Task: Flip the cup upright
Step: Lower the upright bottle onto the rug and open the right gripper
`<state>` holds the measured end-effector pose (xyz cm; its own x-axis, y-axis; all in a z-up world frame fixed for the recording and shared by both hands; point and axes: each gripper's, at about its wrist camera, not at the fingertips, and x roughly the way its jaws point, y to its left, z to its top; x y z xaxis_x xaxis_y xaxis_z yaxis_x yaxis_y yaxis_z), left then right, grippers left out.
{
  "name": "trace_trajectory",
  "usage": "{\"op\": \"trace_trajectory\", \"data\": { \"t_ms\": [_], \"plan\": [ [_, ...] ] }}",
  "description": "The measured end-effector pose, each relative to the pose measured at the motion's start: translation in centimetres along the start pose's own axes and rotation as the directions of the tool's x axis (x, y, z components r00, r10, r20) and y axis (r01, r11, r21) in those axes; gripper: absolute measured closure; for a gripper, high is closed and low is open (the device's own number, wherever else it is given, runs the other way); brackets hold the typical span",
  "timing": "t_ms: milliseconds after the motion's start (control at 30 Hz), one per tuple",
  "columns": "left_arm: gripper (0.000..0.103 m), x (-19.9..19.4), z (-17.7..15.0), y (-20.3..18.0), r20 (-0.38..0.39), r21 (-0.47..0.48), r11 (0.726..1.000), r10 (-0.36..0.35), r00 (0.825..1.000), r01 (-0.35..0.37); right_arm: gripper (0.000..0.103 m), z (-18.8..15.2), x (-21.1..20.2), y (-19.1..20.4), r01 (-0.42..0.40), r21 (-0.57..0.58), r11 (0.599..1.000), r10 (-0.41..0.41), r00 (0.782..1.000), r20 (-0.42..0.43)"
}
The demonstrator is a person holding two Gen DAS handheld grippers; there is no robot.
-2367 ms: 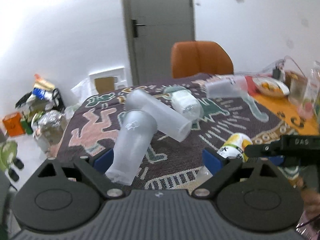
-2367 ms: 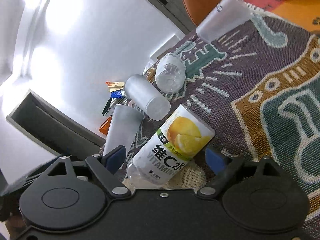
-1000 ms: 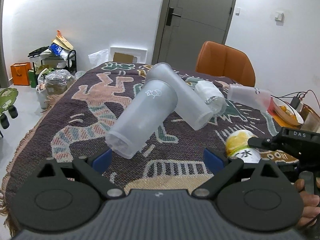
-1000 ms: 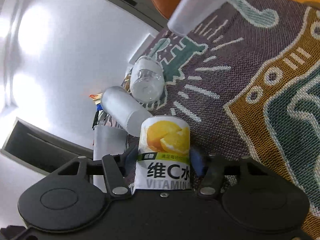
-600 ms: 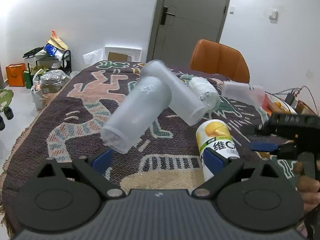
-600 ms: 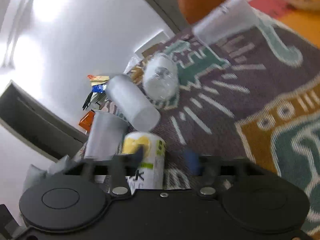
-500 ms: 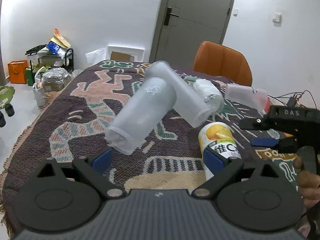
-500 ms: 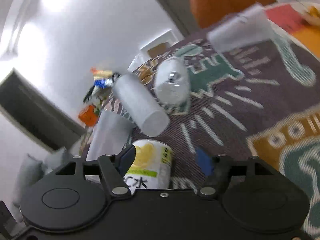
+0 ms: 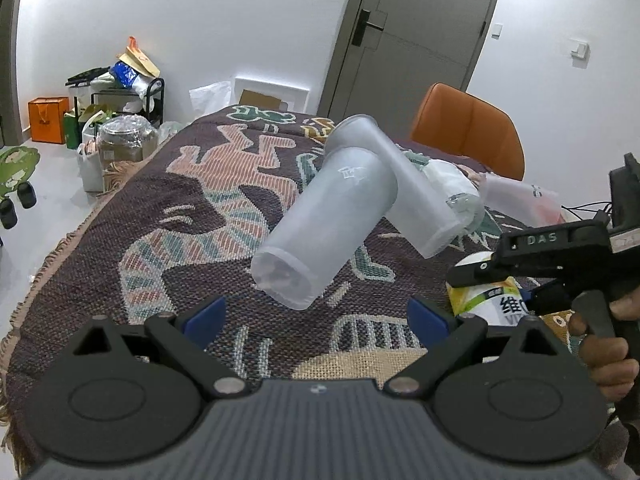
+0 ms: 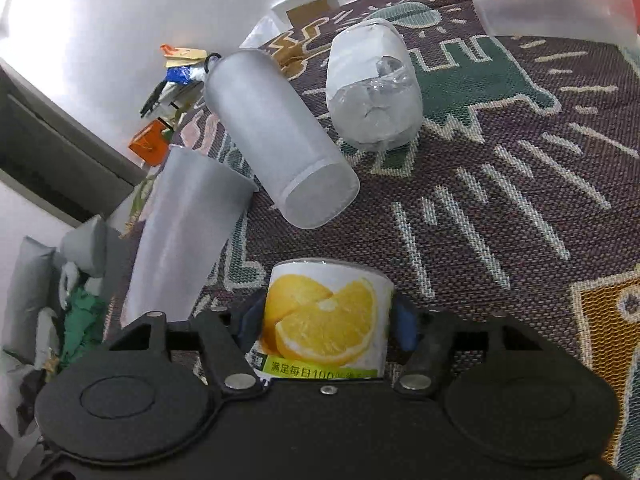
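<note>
Left wrist: frosted cup (image 9: 324, 224) lies tipped on patterned cloth (image 9: 168, 224).

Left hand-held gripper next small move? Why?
Probably ease the left hand-held gripper forward around the nearest frosted cup. Its jaws are open and empty, and that cup lies on its side straight ahead, base toward the camera. The right hand-held gripper is shut on the lemon drink bottle, so it is busy.

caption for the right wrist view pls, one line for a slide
Right gripper clamps a lemon-printed vitamin drink bottle; frosted plastic cups lie toppled on the patterned woven tablecloth.
</note>
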<state>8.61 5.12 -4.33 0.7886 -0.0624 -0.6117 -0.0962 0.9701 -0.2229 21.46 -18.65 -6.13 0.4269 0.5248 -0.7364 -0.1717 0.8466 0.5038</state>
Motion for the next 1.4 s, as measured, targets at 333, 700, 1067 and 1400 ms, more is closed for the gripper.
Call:
{"op": "trace_trajectory", "data": {
  "t_ms": [333,700,1067,1400],
  "plan": [
    [0.007,-0.5,-0.2,-0.8,0.012,0.012,1.0,-0.026,1.0,0.026,0.044,-1.4,-4.5,0.8,-0.022,-0.114,0.993,0.042,0.983,0.177],
    [0.007,-3.1,-0.9,-1.9,0.052,0.048,0.998,-0.049,0.997,0.047,0.044,-5.7,-7.7,3.8,0.147,-0.321,0.936,0.007,0.901,0.434],
    [0.007,-7.4,-1.8,-0.7,0.12,0.042,0.998,-0.042,0.992,0.037,0.043,-9.1,-6.9,5.5,0.246,-0.426,0.871,0.005,0.862,0.507],
    [0.007,-10.7,-2.9,0.1,0.17,0.039,0.999,-0.037,0.985,0.031,0.025,-10.2,-7.8,5.8,0.23,-0.408,0.884,0.003,0.869,0.495]
  ]
}}
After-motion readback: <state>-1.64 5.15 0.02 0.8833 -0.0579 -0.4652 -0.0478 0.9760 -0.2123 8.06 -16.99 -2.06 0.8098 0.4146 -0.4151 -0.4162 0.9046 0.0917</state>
